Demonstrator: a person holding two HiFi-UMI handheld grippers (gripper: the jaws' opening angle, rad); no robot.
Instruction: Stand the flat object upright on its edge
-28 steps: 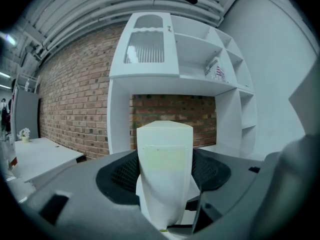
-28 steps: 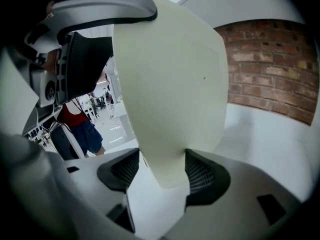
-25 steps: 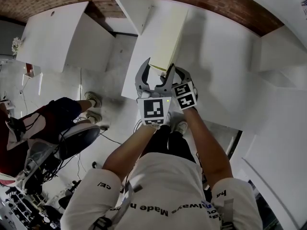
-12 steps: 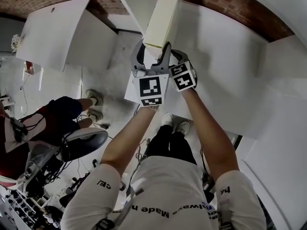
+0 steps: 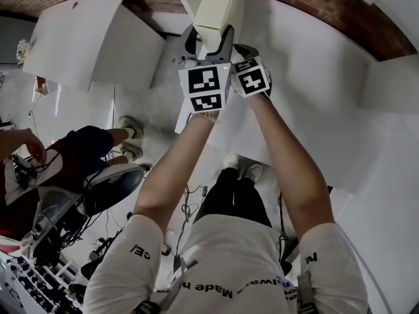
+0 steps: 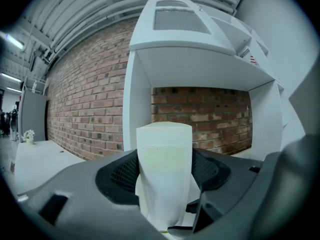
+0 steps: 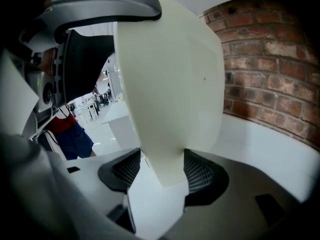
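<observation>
The flat box is pale cream (long, plain-faced).

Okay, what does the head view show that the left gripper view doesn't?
Only the head view: the person's forearms, the marker cubes, a second person and the floor below. Only the left gripper view: the mesh pads pressed against the panel's sides, and the ceiling beams. Both: the cream panel clamped in the left tongs, with the brick wall behind.
</observation>
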